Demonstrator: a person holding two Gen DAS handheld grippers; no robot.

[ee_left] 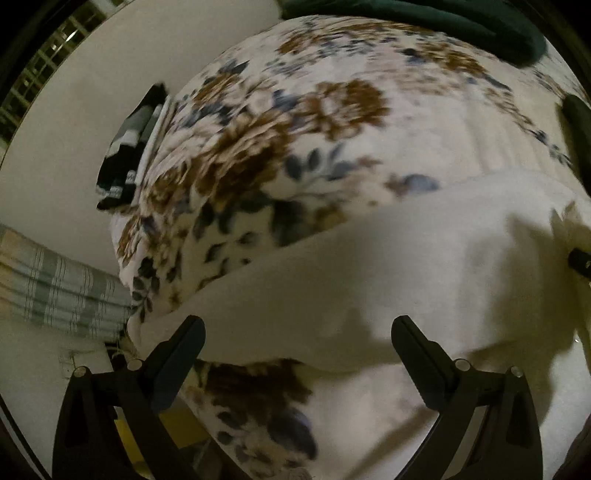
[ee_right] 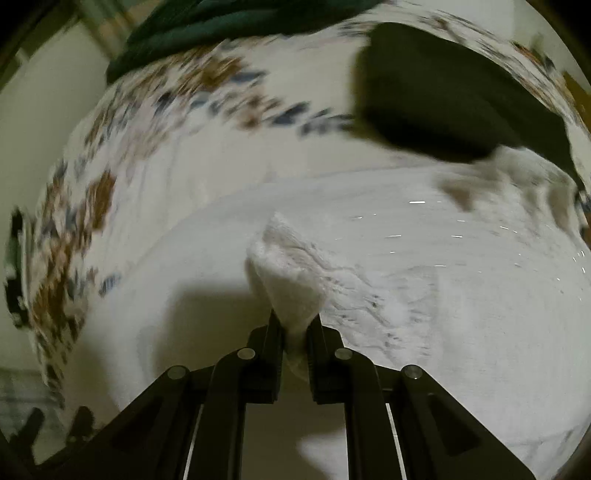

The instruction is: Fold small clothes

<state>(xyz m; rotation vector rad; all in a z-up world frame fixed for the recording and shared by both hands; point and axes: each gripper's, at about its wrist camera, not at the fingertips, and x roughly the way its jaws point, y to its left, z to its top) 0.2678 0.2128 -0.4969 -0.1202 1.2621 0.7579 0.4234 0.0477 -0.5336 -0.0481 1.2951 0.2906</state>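
Observation:
A white garment (ee_left: 424, 266) lies spread on a floral blanket (ee_left: 277, 140). In the left wrist view my left gripper (ee_left: 297, 328) is open and empty, its fingers just above the garment's near edge. In the right wrist view my right gripper (ee_right: 295, 325) is shut on a bunched fold of the white garment (ee_right: 291, 273), lifting that fold off the rest of the cloth (ee_right: 443, 295). The right wrist view is blurred by motion.
A dark green cloth (ee_left: 424, 22) lies at the blanket's far side, also in the right wrist view (ee_right: 221, 26). A dark folded item (ee_right: 443, 96) sits on the blanket at the right. Black-and-white folded clothes (ee_left: 129, 155) lie at the blanket's left edge. A striped cloth (ee_left: 55, 295) lies lower left.

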